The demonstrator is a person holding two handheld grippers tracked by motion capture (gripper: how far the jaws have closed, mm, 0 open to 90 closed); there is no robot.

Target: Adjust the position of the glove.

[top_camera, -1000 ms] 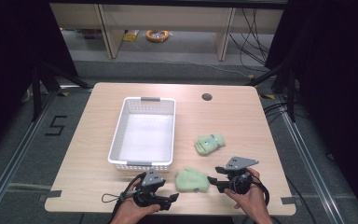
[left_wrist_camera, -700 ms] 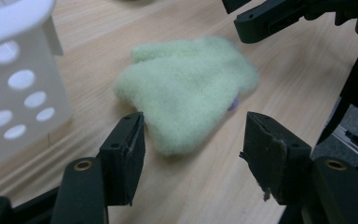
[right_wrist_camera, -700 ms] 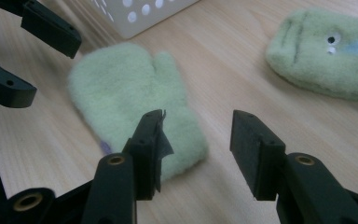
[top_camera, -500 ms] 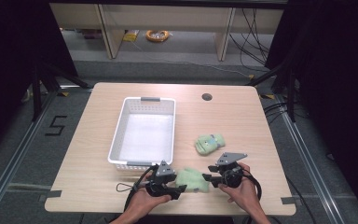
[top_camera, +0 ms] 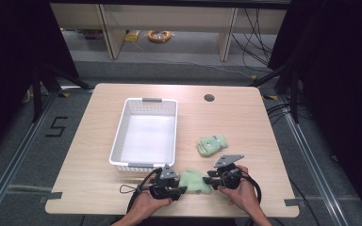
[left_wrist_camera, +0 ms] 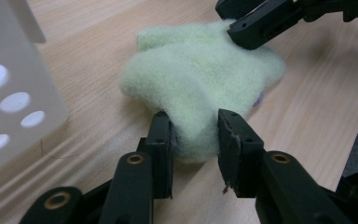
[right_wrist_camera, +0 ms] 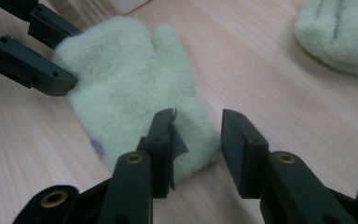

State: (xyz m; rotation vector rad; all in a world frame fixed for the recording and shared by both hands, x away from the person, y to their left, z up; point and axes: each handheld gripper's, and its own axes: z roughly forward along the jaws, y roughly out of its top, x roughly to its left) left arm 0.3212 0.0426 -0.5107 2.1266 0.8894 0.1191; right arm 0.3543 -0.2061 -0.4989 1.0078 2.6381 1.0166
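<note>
— Mitten (top_camera: 195, 181) first: where does it lie?
— Pale green, flat on the table (top_camera: 245, 122) at the near edge, between both tools, just right of the white basket (top_camera: 143, 136).
— Left gripper (left_wrist_camera: 195, 135)?
— Jaws part open, straddling a raised edge of the mitten, not yet pinched.
— Right gripper (right_wrist_camera: 196, 140)?
— Also part open, its left jaw over the mitten's end, the right jaw over bare wood.
— Anything else?
— Second green mitten (top_camera: 212, 144), farther off to the right.

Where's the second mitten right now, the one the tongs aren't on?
In the high view the second mitten lies on the table right of the white basket, just beyond the right tongs and apart from the mitten between both tongs.
</note>
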